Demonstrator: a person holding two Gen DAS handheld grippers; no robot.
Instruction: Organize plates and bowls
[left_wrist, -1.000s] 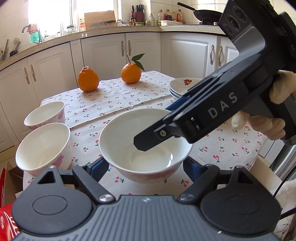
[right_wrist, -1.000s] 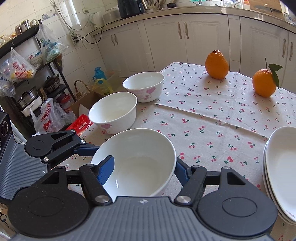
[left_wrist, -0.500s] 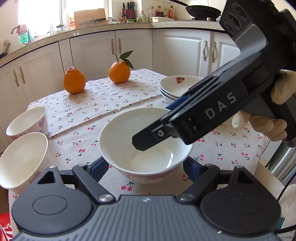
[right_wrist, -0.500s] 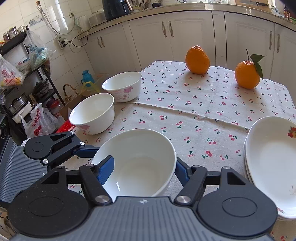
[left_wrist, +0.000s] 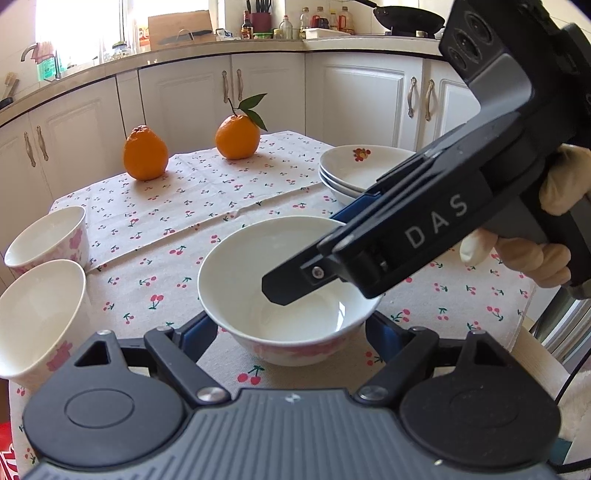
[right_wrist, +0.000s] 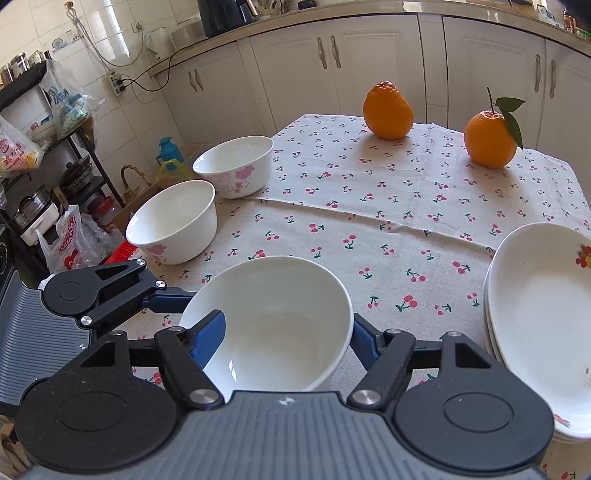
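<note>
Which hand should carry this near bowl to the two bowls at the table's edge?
Left. The left gripper clasps the near bowl, with both other bowls on its side; the right gripper is opening its jaws around it.

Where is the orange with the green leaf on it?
The leafy orange sits at the far end of the cherry tablecloth, in the right wrist view to the right of the other orange and beyond the stacked plates.

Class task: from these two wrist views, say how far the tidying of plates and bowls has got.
Done: the plates are already stacked at the table edge. In hand: one bowl sits between the left gripper and the right gripper, whose jaws are opening with one finger inside the rim. Left: two bowls stand separately, unstacked.
</note>
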